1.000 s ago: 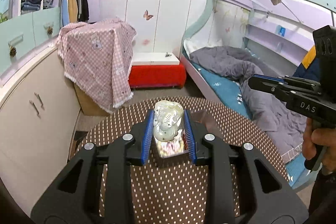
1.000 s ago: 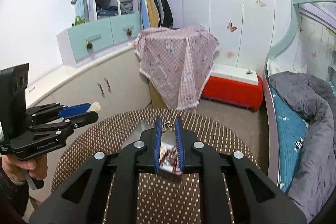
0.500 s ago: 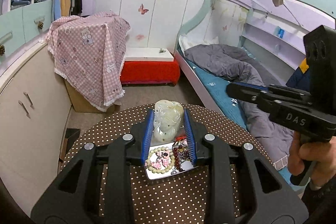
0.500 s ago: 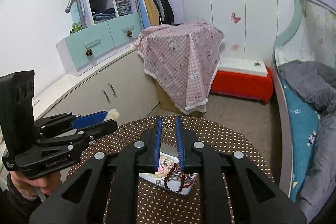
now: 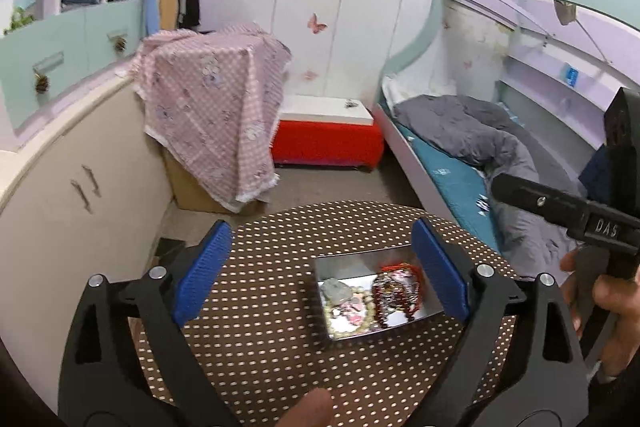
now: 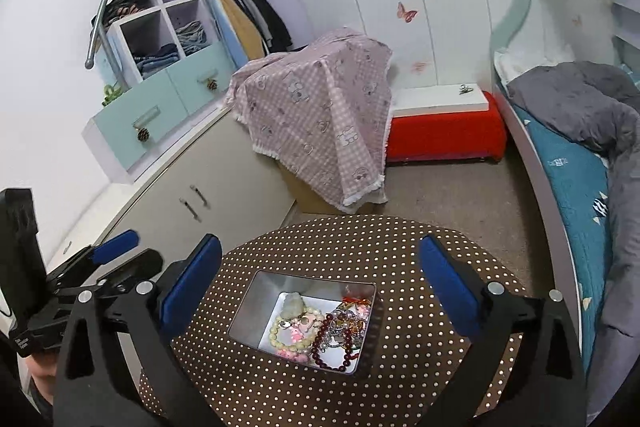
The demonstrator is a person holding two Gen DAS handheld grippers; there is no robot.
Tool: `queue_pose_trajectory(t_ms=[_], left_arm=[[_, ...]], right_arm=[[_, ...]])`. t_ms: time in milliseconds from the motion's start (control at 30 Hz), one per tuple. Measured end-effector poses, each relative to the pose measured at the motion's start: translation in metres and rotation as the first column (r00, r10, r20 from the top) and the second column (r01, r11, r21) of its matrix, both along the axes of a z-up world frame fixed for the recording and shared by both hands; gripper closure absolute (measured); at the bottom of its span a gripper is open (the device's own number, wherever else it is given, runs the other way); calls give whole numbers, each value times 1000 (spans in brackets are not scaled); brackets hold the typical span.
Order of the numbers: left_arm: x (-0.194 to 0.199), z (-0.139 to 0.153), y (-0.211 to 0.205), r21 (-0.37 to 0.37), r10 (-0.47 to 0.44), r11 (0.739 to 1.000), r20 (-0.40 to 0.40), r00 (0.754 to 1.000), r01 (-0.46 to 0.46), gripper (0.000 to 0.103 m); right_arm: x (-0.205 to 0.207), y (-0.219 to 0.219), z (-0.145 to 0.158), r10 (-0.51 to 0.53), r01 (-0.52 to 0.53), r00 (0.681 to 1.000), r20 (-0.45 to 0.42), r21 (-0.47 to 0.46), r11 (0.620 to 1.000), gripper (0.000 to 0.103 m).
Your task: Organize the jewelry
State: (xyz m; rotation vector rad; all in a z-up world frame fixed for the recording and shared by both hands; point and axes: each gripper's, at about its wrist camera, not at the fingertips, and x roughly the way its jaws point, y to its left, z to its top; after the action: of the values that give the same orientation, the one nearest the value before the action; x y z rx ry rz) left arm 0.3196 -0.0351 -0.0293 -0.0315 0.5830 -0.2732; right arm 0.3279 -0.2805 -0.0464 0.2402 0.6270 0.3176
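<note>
left gripper [image 5: 320, 267]: jaws opening wide, nothing held
right gripper [image 6: 320, 285]: jaws opening wide, nothing held
tin [image 6: 256, 301]: lower centre, holding beads [image 6: 338, 341]

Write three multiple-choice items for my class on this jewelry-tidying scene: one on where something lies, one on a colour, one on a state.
1. Where does the pale carved pendant lie?
A. on the bed
B. inside the metal tin
C. on the dotted table, outside the tin

2. What colour are the pads on the gripper fingers?
A. blue
B. red
C. green

3. How does the left gripper stand?
A. clamped on the pendant
B. fingers spread, opening, holding nothing
C. clamped on the tin's rim

Answers:
1 B: the pendant rests in the tin beside the bead bracelets.
2 A: the pads are blue in both wrist views.
3 B: its fingers stand wide apart over the table, with nothing pressed between them.
</note>
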Motion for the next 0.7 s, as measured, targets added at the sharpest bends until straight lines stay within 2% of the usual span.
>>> queue_pose_trajectory(t_ms=[300, 533, 700], left_arm=[[-46, 24, 0, 93, 73, 992, 109, 991, -83, 9], [-96, 32, 5, 63, 108, 991, 162, 981, -120, 9], [-132, 35, 10, 51, 126, 989, 196, 973, -138, 7]], right_arm=[[-39, 15, 16, -48, 52, 998, 46, -96, 994, 8], [-89, 31, 19, -92, 109, 990, 104, -164, 980, 8], [-127, 37, 18, -121, 144, 984, 133, -180, 973, 8]])
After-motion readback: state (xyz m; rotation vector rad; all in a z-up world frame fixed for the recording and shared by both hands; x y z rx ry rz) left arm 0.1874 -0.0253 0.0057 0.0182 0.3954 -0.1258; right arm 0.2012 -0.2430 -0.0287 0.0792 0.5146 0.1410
